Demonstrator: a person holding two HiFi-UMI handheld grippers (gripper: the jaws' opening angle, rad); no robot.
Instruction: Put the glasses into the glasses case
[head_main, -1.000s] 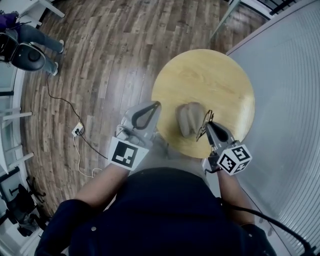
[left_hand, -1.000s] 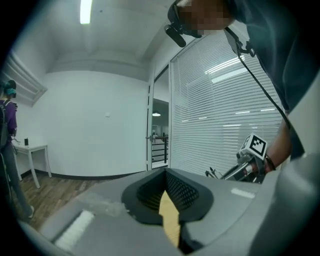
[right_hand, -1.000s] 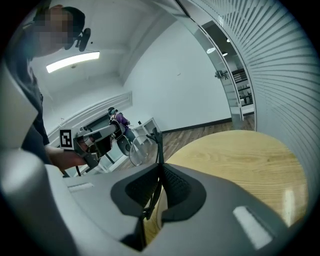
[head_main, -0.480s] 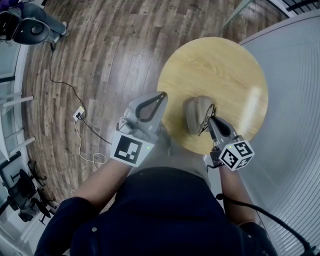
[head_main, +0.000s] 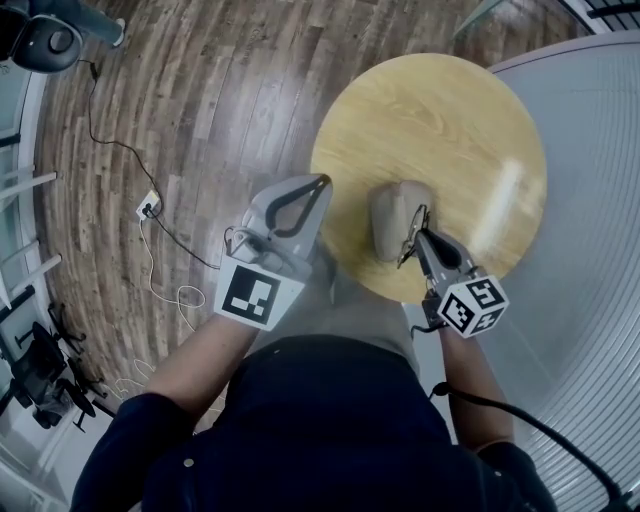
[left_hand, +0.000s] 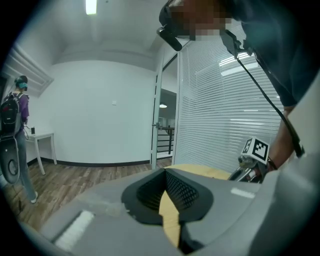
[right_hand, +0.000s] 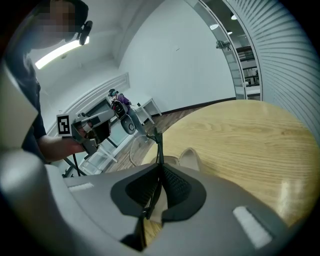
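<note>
The glasses case (head_main: 390, 215) lies open on the round wooden worktop (head_main: 450, 110), near its lower edge in the head view. It is a beige soft case. In the right gripper view I see it just behind the tool tips (right_hand: 186, 156), with one flap standing up. I cannot tell what is inside it, because the tool and the glasses cover part of the opening.

The glasses (head_main: 409, 243) are not yet in the case. The right tool (head_main: 420, 240) holds them: in the right gripper view its jaws are narrow and the two pads press on the thin black frame (right_hand: 159, 149), which stands up from the tips (right_hand: 159, 170). In the head view the glasses hang at the right edge of the case, very close to it; I cannot tell if they touch.

The left tool (head_main: 318, 183) is left of the case, at the left rim of the worktop and partly over the wooden floor (head_main: 200, 100). Its tips (left_hand: 166, 172) are together and hold nothing.
</note>
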